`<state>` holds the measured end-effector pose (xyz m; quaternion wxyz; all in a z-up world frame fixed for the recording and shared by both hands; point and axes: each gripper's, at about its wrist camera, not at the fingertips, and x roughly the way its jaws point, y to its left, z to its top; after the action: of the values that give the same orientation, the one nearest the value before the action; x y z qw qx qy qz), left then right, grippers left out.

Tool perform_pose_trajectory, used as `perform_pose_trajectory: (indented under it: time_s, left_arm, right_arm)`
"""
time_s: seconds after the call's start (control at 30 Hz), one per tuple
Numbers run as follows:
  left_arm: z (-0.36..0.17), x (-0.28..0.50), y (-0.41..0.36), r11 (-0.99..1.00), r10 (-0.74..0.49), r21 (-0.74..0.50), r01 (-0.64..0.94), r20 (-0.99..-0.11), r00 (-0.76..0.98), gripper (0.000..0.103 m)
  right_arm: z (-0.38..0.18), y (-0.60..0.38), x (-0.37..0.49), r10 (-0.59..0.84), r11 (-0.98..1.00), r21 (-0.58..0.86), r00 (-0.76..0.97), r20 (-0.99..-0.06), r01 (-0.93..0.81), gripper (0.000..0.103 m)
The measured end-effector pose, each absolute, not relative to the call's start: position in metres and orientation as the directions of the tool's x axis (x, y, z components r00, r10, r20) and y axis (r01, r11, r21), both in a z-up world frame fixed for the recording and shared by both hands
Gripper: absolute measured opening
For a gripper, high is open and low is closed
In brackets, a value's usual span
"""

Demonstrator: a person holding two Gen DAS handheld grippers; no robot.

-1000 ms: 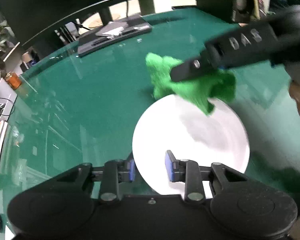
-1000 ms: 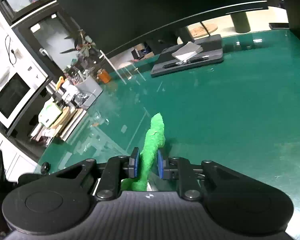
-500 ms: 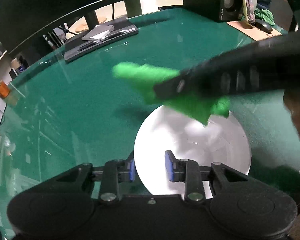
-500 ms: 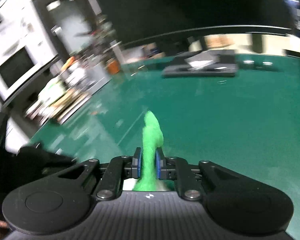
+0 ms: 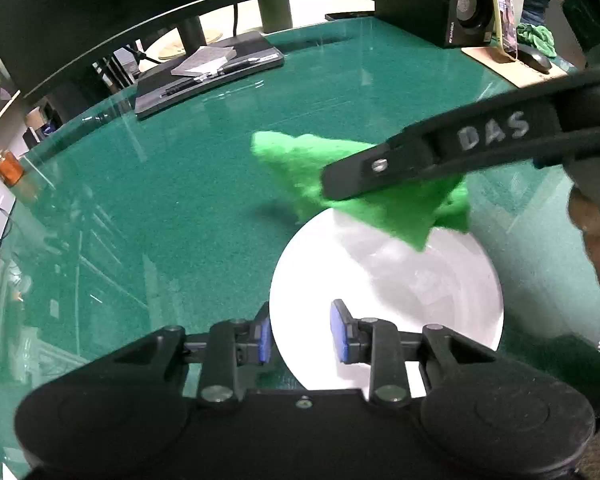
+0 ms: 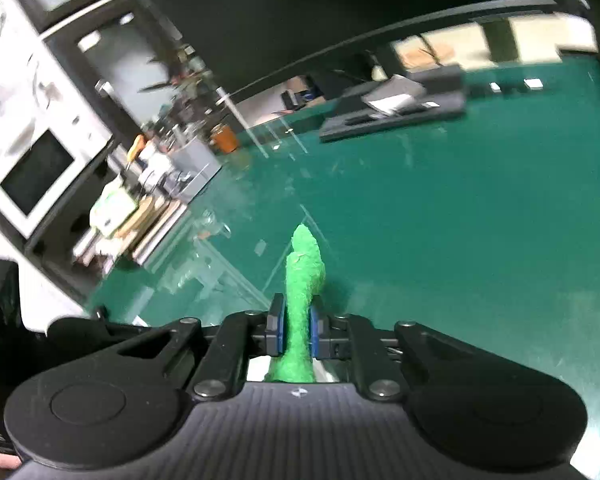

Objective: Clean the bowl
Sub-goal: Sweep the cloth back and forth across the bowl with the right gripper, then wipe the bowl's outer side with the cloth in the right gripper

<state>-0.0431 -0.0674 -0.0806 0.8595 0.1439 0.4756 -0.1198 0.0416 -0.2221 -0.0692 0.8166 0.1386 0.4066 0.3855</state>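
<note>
Presently the white bowl (image 5: 388, 280) sits mouth-up on the green table (image 5: 180, 208), its near rim pinched by the left gripper (image 5: 298, 338). Right gripper (image 6: 296, 326) clamps the green cloth (image 6: 302, 280), pointing forward, draped over the far rim.

Green glass-topped table (image 5: 180, 208), glossy w/ reflections. Big curved monitor (image 5: 100, 12) at back, its flat black base (image 5: 208, 76) on table. Speaker (image 5: 456, 4) far right. Microwave (image 6: 32, 176) & cluttered counter (image 6: 148, 200) left.
</note>
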Motion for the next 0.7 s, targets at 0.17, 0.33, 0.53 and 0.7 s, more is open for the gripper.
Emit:
perform_pose_trajectory:
  time_s: [0.17, 0.33, 0.53, 0.7]
  left_arm:
    - [-0.081, -0.044, -0.069, 0.93, -0.06, 0.142, 0.339, -0.85, 0.523, 0.029]
    - [-0.083, -0.041, -0.06, 0.955, -0.055, 0.108, 0.275, -0.848, 0.527, 0.04]
    - [-0.082, -0.036, -0.046, 0.979, 0.015, 0.125, 0.164, -0.838, 0.545, 0.043]
    - [-0.075, -0.046, -0.041, 0.981, 0.02, 0.12, 0.154, -0.847, 0.53, 0.043]
  right_arm:
    - [-0.066, -0.199, 0.033, 0.781, 0.607, 0.535, 0.316, -0.539, -0.588, 0.013]
    - [-0.063, -0.172, 0.022, 0.799, 0.547, 0.488, 0.25, -0.548, -0.68, 0.008]
    - [-0.066, -0.198, 0.044, 0.709, 0.692, 0.473, 0.387, -0.59, -0.545, 0.011]
    - [-0.057, -0.221, 0.045, 0.705, 0.705, 0.485, 0.443, -0.554, -0.517, 0.011]
